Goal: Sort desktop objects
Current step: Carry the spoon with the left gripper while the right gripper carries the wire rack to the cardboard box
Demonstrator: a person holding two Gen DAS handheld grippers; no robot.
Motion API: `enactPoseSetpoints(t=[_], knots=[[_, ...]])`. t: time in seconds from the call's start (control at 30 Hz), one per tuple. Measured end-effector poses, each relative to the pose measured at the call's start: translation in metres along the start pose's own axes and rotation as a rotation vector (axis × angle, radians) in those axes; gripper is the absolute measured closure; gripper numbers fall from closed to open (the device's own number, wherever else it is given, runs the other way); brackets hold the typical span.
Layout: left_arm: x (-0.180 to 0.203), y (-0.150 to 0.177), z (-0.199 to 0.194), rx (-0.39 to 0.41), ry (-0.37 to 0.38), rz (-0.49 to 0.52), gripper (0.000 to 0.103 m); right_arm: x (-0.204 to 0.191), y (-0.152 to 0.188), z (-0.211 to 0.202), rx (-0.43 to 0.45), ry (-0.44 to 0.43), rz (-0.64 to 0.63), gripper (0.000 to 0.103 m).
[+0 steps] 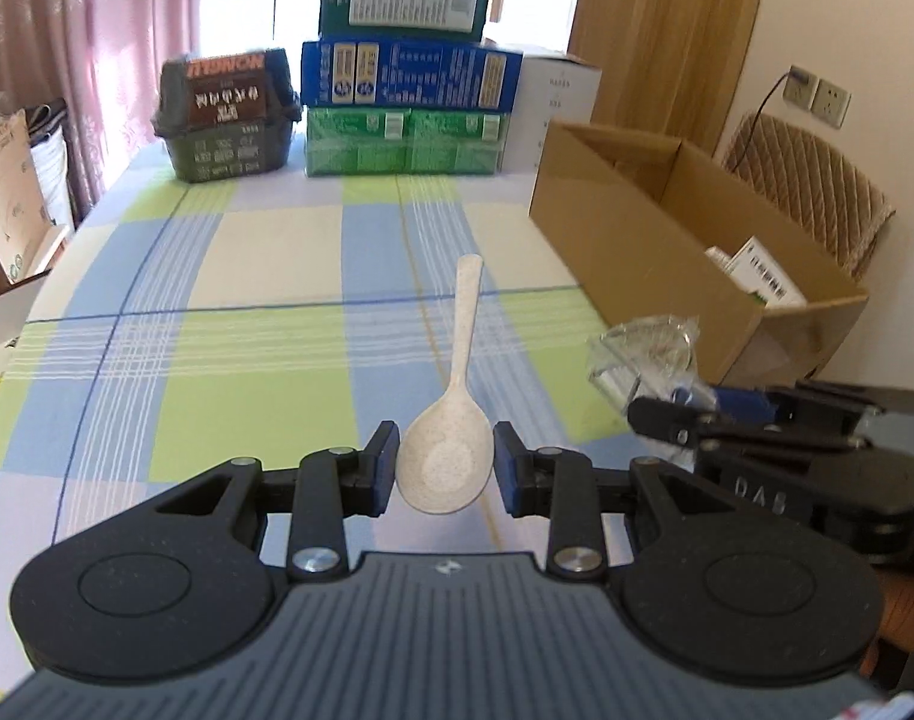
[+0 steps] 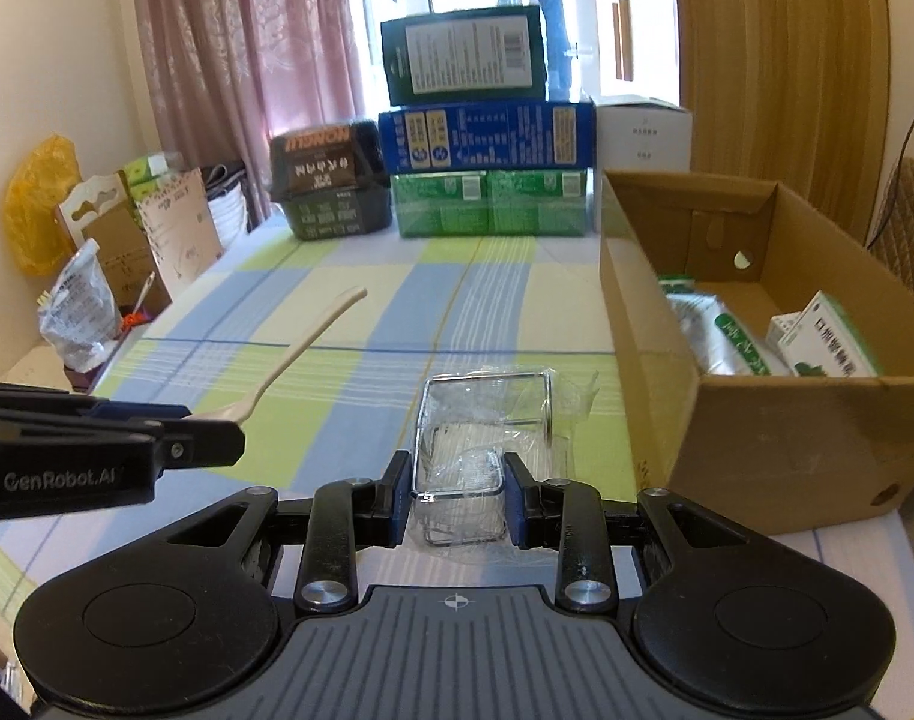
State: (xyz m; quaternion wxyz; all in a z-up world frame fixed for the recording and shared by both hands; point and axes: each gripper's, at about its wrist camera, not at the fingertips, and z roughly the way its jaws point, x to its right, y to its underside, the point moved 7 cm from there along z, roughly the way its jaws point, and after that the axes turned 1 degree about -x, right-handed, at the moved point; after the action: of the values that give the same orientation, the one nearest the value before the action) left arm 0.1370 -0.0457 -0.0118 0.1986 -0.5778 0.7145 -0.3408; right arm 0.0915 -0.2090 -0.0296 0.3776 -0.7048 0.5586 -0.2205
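- Spoon [image 1: 450, 444], pale and speckled, is clamped by its bowl between the jaws of the left gripper [image 1: 444, 468]; its handle points away from the camera, and the whole spoon is lifted above the surface.
- Clear plastic box [image 2: 466, 450], wrapped in crinkled film, is pinched at its near end between the jaws of the right gripper [image 2: 457, 498]. It appears lifted off the surface.
- The two grippers sit side by side, near each other; each shows in the edge of the other's view.
- The surface [image 1: 264, 276] below wears a checked cloth in blue, green and cream.
- An open cardboard box [image 2: 745, 432] stands on the right side of the surface, just beside the right gripper. Inside lie a silver-green pouch [image 2: 715, 330] and a small white and green carton [image 2: 817, 342].
- At the far edge, a dark container [image 1: 225, 114] stands left of a stack of boxes [image 1: 405, 60]: green at the bottom, blue in the middle, dark green on top.
- Pink curtains [image 2: 228, 48] hang behind.
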Motion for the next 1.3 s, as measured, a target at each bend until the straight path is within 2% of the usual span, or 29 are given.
enactPoseSetpoints(t=[0.23,0.5,0.87,1.3], knots=[[0.014,-0.004,-0.028,0.018,-0.027,-0.032,0.075,0.001,-0.005,-0.029,0.031,-0.004,0.0,0.075],[0.028,-0.002,-0.048,0.031,-0.035,-0.022,0.075,0.006,-0.012,-0.049,0.059,-0.001,0.004,0.075],[0.048,-0.009,-0.052,0.043,-0.019,-0.018,0.075,0.028,-0.023,-0.069,0.093,0.033,0.023,0.075],[0.092,-0.029,-0.048,0.056,0.045,0.013,0.075,0.073,-0.035,-0.089,0.112,0.097,0.074,0.075]])
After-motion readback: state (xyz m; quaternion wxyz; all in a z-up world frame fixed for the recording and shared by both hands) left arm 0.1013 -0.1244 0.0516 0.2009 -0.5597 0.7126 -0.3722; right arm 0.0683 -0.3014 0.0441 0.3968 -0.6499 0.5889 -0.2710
